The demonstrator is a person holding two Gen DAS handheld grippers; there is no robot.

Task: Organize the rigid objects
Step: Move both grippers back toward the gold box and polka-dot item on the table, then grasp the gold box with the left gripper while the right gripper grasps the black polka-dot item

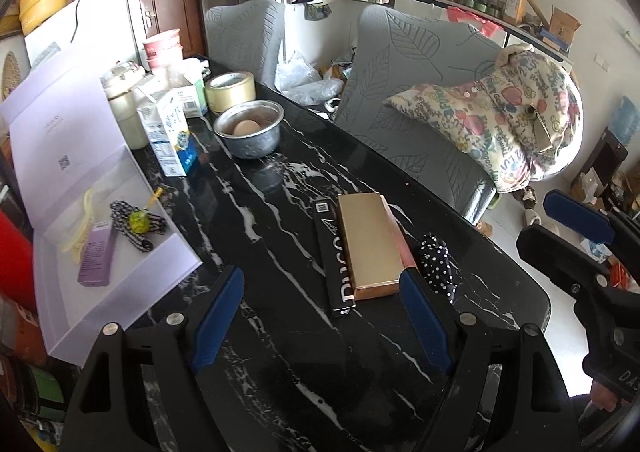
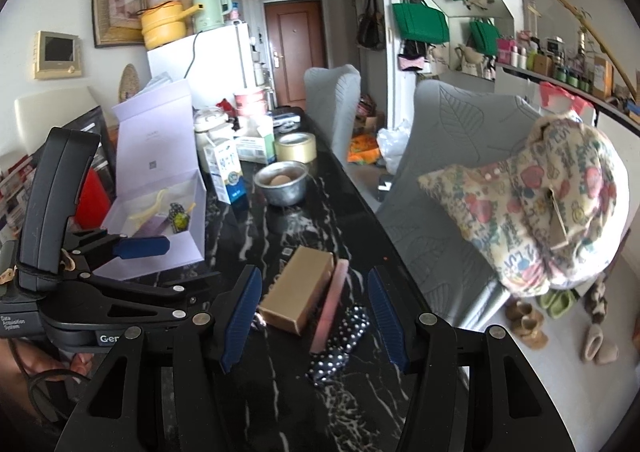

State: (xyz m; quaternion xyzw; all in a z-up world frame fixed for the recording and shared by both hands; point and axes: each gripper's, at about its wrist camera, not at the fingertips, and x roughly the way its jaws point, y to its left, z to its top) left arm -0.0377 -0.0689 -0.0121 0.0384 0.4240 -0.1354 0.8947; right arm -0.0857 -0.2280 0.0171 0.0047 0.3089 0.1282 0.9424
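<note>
A gold box (image 1: 370, 242) lies on the black marble table (image 1: 280, 212), with a long black box (image 1: 332, 256) along its left side and a thin pink box (image 1: 406, 248) along its right. A polka-dot fabric piece (image 1: 438, 262) lies to the right of them. My left gripper (image 1: 320, 316) is open and empty, just in front of the boxes. In the right wrist view my right gripper (image 2: 314, 312) is open and empty, with the gold box (image 2: 298, 292), pink box (image 2: 332, 304) and polka-dot fabric (image 2: 344, 340) between its fingers' line of sight.
An open lilac box (image 1: 104, 212) at the left holds a purple carton (image 1: 96, 256) and small items. A steel bowl with an egg (image 1: 248, 130), a tape roll (image 1: 230, 90), a milk carton (image 1: 168, 132) and cups stand at the far end. Grey chairs (image 1: 420, 92) line the right side.
</note>
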